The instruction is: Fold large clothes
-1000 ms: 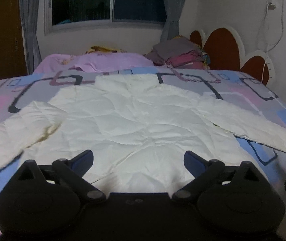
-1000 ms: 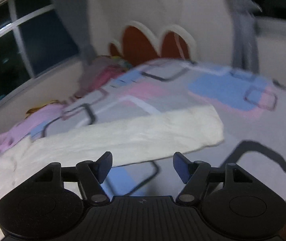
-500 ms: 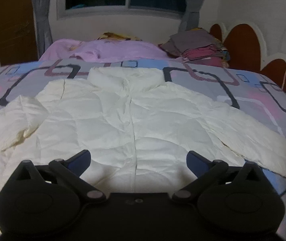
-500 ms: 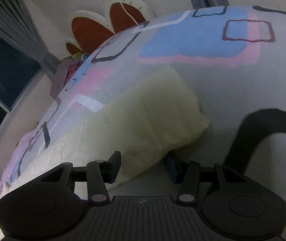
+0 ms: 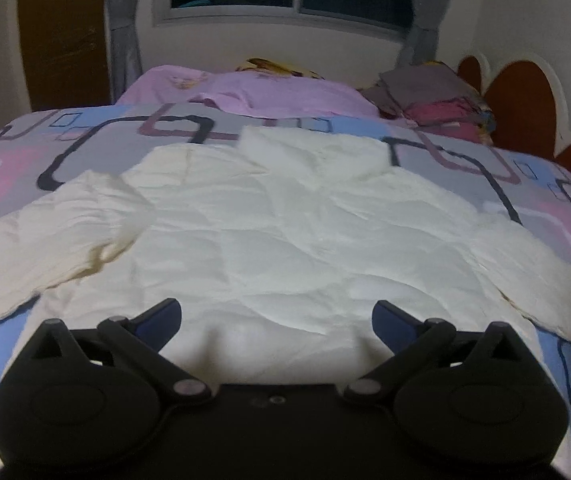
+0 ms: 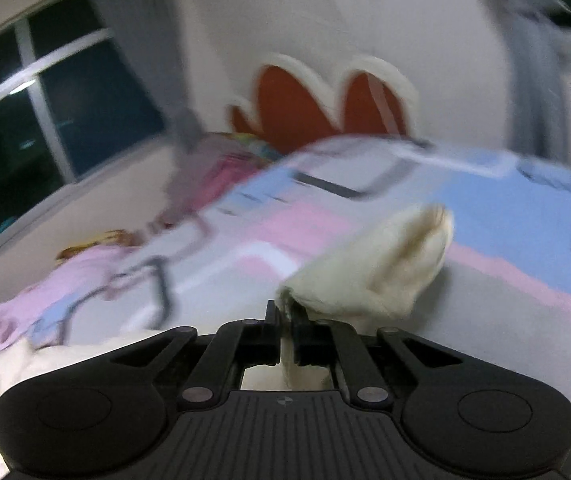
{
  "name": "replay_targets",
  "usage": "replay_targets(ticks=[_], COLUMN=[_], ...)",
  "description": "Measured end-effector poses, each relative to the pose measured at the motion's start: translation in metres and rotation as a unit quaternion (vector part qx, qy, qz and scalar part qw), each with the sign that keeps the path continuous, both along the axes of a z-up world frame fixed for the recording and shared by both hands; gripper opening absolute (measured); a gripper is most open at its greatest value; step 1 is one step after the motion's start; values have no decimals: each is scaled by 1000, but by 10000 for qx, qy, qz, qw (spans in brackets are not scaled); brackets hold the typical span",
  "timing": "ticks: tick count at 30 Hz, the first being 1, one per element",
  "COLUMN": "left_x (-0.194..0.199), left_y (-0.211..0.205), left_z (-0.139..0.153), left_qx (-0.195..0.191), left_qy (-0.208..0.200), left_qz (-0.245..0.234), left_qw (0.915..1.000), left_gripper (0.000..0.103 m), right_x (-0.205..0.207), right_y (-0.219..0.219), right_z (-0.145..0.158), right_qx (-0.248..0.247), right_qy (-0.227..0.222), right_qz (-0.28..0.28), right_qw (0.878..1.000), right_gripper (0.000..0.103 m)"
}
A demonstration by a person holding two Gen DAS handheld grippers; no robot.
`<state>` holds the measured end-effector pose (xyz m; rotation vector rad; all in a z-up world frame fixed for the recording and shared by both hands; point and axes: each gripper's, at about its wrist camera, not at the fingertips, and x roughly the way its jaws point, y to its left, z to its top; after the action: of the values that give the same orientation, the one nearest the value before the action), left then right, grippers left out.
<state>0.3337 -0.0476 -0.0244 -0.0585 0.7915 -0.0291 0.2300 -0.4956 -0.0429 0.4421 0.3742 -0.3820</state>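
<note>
A cream puffy jacket (image 5: pixel 285 232) lies flat, front up, on the patterned bedspread (image 5: pixel 85 140), collar toward the window and both sleeves spread out. My left gripper (image 5: pixel 276 314) is open and empty, hovering over the jacket's lower hem. In the right wrist view my right gripper (image 6: pixel 284 312) is shut on the cuff of the jacket's right sleeve (image 6: pixel 381 268), which is bunched and lifted off the bedspread (image 6: pixel 525 216). This view is blurred by motion.
A pink blanket (image 5: pixel 253 88) and a pile of folded clothes (image 5: pixel 433 96) lie at the head of the bed under the window. The red and cream headboard (image 5: pixel 525 96) stands at the right; it also shows in the right wrist view (image 6: pixel 325 108).
My right gripper closed on the sleeve cuff and lifted it. My left gripper drifted forward over the jacket's hem and stayed open.
</note>
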Motion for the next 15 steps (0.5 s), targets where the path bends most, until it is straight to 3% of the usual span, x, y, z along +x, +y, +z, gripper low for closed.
replay_targets(ticks=[7, 15], left_x=[10, 21], left_y=[56, 120], left_z=[-2, -1], left_qx=[41, -201], left_qy=[7, 53], left_qz=[117, 301], left_qw=[9999, 9993], left_gripper=[102, 93], right_x=[74, 122], right_y=[130, 304], right_z=[38, 16], right_qx=[-554, -784], right_qy=[-163, 174], right_qz=[1356, 2894], right_qw=[9891, 9538], right_gripper=[5, 5])
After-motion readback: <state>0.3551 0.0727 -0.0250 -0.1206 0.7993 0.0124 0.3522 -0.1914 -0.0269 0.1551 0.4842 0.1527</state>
